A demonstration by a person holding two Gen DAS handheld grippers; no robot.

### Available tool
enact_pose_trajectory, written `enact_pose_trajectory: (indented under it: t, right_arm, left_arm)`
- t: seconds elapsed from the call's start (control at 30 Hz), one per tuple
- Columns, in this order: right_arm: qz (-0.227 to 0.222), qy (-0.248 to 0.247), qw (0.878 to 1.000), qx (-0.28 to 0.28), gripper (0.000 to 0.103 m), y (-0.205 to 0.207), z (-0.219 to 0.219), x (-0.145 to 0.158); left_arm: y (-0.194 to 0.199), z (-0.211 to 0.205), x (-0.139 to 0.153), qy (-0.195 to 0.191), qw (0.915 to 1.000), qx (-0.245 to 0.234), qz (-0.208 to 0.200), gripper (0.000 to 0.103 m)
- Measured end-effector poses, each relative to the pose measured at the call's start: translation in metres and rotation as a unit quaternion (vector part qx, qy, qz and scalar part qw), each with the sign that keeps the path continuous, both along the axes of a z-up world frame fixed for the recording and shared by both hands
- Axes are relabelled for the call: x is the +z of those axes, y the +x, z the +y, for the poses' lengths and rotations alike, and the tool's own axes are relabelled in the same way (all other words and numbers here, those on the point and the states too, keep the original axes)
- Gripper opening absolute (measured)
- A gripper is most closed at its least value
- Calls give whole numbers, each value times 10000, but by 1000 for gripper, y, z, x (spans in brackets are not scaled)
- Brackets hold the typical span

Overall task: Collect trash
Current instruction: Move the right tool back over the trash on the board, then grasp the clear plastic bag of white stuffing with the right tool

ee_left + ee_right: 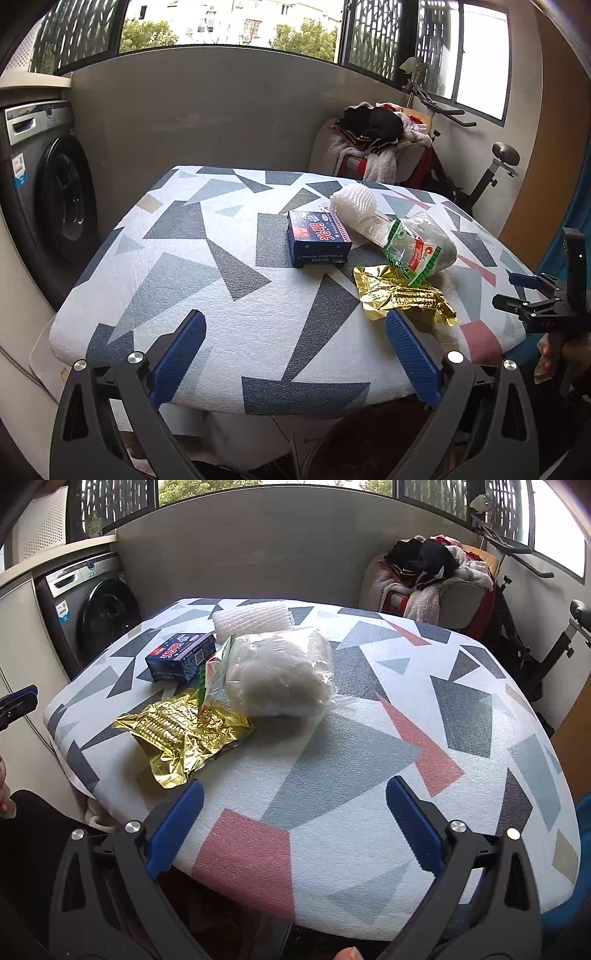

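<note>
Hovering at the table's near edge, both grippers' fingers apart.

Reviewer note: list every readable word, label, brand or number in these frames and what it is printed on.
Blue box: large white Chinese characters on top, too distorted to quote; small side print blurred.
Green-and-white bag: red logo and lettering, unreadable.
Gold wrapper: no text visible.
Washing machine: stickers too small to read.

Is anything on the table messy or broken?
Yes. The gold wrapper is crumpled and torn open, lying flat near the table's edge. The clear plastic bag slumps partly over it. Behind them sit a blue box and a white foam net. Nothing has spilled. Both grippers are open and empty.
</note>
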State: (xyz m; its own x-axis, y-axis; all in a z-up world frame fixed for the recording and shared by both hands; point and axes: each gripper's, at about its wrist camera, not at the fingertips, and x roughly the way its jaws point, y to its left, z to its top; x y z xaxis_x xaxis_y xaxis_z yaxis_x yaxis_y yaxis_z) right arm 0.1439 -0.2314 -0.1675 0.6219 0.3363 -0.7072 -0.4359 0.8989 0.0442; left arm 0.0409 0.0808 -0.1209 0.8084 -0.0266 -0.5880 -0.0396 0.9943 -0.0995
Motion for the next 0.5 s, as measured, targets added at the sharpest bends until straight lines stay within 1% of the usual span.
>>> enact_pose_trajectory:
  t: [0.23,0.3,0.4,0.5]
  right_arm:
    - [71,277,9995,-136,97,30,-5,6]
    - [102,432,9989,-130,97,40,-1,10]
    - [27,567,9983,-107,97,59,7,18]
    - [57,723,9973,-138,97,85,15,20]
  left_arm:
    - [14,-2,-7,-26,9999,-69,90,95]
    - [17,-3,-8,-45,9999,-75,110,95]
    - [20,-2,-9,-78,9999,-86,118,95]
    - [24,-1,-9,-101,9998,-85,124,95]
